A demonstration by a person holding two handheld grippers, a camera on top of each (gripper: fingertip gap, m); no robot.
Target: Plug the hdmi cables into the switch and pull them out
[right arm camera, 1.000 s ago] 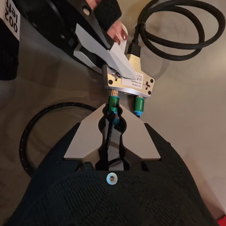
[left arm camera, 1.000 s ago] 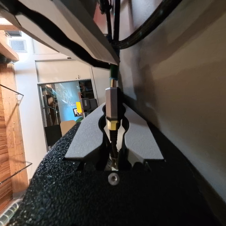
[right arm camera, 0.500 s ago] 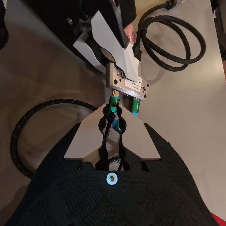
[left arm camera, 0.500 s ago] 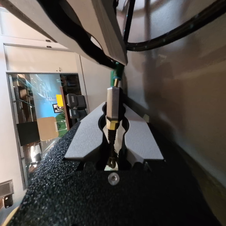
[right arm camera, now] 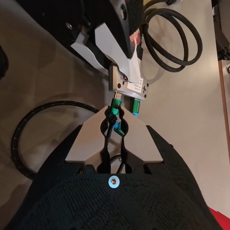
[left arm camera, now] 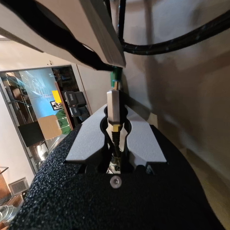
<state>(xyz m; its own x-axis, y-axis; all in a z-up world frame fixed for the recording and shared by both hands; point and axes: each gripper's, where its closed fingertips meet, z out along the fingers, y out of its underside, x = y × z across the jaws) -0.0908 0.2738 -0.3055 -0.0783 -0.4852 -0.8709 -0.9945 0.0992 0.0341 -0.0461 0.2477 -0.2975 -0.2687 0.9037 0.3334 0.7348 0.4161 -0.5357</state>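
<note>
In the right wrist view my right gripper (right arm camera: 115, 108) is shut on a green HDMI plug (right arm camera: 116, 105). Its bare gold tip (right arm camera: 117, 95) reaches the left port of the silver switch (right arm camera: 117, 79). A second green plug (right arm camera: 135, 105) sits deeper in the port beside it. A third green plug (right arm camera: 120, 130) lies loose under my fingers. My left gripper (left arm camera: 115, 107) is shut on the switch (left arm camera: 113, 108), seen edge on, with a gold connector (left arm camera: 115, 128) at its near end. The left gripper's fingers (right arm camera: 124, 56) show clamped on the switch from the far side.
A coiled black cable (right arm camera: 174, 37) lies on the beige table (right arm camera: 174, 136) behind the switch, and another black cable (right arm camera: 37, 118) loops at the left. The table's edge (right arm camera: 222, 87) runs along the right. A red thing (right arm camera: 221, 216) shows at the bottom right.
More of the gold tip now shows between the held green plug and the switch: the plug has drawn back out of the port. Both grippers have shifted and turned a little.
</note>
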